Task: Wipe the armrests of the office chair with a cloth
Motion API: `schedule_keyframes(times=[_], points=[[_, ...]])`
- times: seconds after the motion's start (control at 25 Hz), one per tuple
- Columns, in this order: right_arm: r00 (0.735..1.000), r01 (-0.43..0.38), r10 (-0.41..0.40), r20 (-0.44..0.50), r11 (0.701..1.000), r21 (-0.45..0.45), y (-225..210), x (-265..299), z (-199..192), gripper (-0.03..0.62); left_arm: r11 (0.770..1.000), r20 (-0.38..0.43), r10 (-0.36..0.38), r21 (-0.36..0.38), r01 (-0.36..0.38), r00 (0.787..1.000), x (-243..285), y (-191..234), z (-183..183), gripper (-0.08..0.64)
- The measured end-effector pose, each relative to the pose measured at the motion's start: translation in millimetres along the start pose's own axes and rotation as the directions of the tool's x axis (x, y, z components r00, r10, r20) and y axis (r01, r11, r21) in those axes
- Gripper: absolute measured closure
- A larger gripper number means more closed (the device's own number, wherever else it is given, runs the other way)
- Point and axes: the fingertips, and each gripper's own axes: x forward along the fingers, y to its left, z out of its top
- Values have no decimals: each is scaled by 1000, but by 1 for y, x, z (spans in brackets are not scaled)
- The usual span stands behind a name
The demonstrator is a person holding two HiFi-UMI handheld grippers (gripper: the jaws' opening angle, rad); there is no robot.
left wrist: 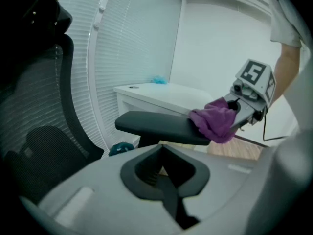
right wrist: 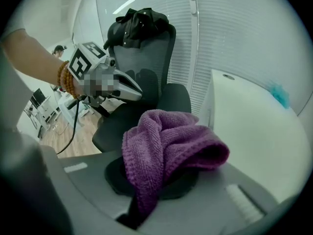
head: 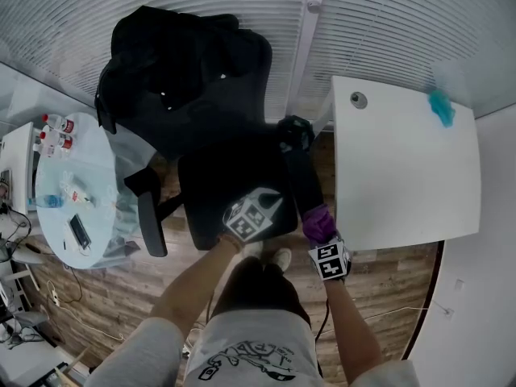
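Observation:
A black office chair has a dark jacket draped over its back. Its right armrest runs toward the person, and the left armrest is on the other side. A purple cloth rests on the near end of the right armrest, with my right gripper shut on it. In the right gripper view the bunched cloth hides the jaws. My left gripper hangs over the seat beside that armrest with its jaws together and nothing held.
A white desk stands close against the right armrest, with a teal object at its far corner. At the left is a round glass table with bottles and a phone. White blinds are behind the chair, and cables lie on the wood floor.

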Motion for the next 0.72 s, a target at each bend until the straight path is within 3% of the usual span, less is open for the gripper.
schedule_keyframes(times=[0.32, 0.72], points=[[999, -38, 38, 24, 999, 10, -7, 6, 27, 561, 1000, -17, 0, -11, 0, 1000, -2, 0, -7, 560], [998, -59, 59, -15, 997, -57, -20, 45, 75, 561, 1000, -6, 8, -18, -9, 1000, -8, 1, -16, 560]])
